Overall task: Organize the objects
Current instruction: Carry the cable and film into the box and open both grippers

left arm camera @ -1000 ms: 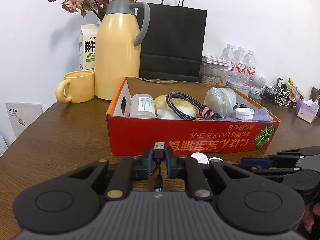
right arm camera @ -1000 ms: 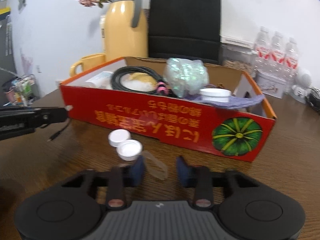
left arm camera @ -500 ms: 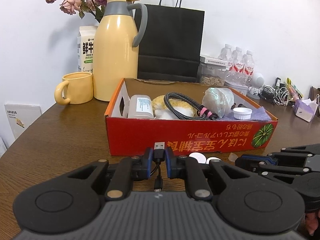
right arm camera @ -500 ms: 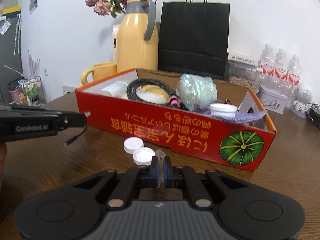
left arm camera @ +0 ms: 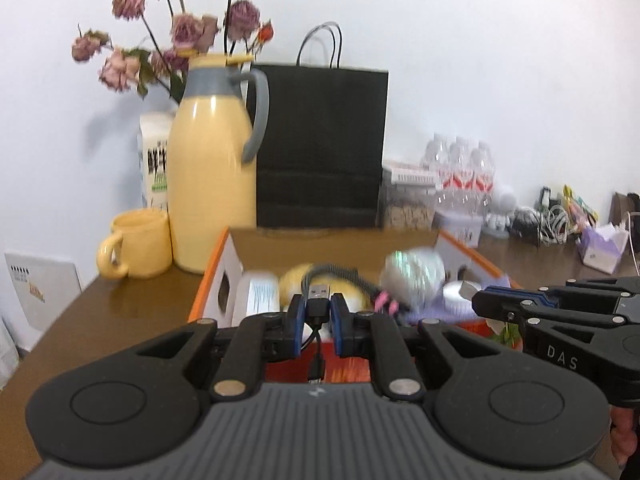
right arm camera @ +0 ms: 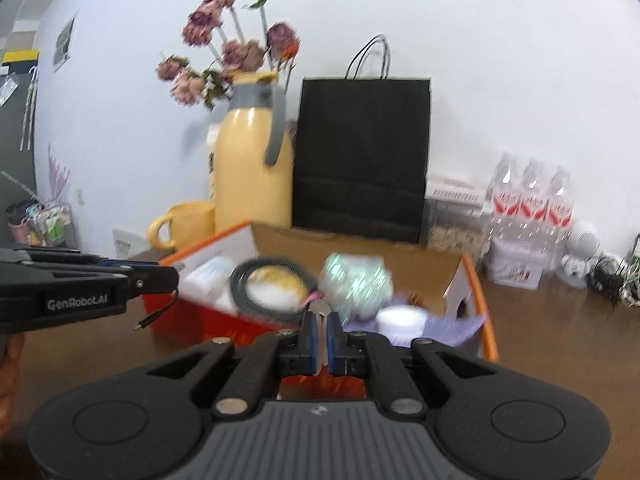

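Nearest the left wrist camera, the left gripper (left arm camera: pixel 317 320) has its blue-padded fingers clamped on a short black USB cable (left arm camera: pixel 317 303): the silver plug stands upright above the pads, and the thin lead hangs below to a small connector. At about three o'clock, the right gripper (left arm camera: pixel 480 303) reaches in from the edge, seen side-on. From the right wrist camera, the right gripper (right arm camera: pixel 319 334) is pinched nearly closed on a small, pale translucent piece (right arm camera: pixel 320 307) whose tip pokes up between the pads; blur hides its shape. Both tools are held above the near wall of a red-and-orange cardboard box (left arm camera: pixel 216 270), which sits on a brown wooden table (left arm camera: pixel 120 308). Inside the box, left to right, lie a white rectangular pack (left arm camera: pixel 261 297), a yellow and white soft bundle (right arm camera: pixel 273 283) ringed by a coiled black braided cable (right arm camera: pixel 240 280), a shiny crumpled plastic ball (right arm camera: pixel 354 280), and a white round lid (right arm camera: pixel 401 318) on purple cloth (right arm camera: pixel 456 326). Beyond, at eleven o'clock, stand a yellow mug (left arm camera: pixel 136 244) and a tall yellow jug with grey handle (left arm camera: pixel 214 168), dried pink roses (left arm camera: pixel 176 36) behind it. At twelve o'clock is a black paper bag (left arm camera: pixel 320 148); at one o'clock, clear water bottles (right arm camera: pixel 532 204).
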A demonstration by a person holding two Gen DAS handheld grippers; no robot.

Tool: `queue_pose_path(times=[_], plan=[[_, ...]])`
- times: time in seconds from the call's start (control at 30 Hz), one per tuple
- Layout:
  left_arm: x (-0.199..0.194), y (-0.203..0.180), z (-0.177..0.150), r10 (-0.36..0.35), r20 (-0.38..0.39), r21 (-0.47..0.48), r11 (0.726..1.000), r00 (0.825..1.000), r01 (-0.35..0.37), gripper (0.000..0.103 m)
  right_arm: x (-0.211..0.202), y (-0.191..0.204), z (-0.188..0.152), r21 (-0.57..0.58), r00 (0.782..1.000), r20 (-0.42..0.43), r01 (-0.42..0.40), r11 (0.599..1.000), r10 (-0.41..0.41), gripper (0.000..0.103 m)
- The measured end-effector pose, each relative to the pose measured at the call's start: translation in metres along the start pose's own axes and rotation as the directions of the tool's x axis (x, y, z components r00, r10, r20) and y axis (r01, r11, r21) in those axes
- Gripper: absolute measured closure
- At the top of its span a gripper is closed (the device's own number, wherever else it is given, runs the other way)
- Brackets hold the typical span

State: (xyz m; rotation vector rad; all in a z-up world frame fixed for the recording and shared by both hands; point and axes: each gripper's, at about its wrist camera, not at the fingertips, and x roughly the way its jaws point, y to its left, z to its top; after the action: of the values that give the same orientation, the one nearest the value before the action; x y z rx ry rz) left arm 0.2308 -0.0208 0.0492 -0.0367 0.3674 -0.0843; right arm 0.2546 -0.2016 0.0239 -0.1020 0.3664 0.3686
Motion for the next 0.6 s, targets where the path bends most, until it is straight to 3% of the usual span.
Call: queue_pose_path(times=[0.3,0.6], plan=[[0.032,-0.011,0.033,0.002,0.05,-0.016,1.0,0.999,-0.001,0.089,0.026,-0.027,0.034,0.027,0.997,0.046,0.056,0.998,-0.057,0.099],[0.089,-0.005,0.038,0.018,-0.001,-0.055,0.998,1.0,-0.018,0.089,0.07,-0.051,0.048,0.049,0.995,0.039,0.091,0.995,-0.093,0.099]])
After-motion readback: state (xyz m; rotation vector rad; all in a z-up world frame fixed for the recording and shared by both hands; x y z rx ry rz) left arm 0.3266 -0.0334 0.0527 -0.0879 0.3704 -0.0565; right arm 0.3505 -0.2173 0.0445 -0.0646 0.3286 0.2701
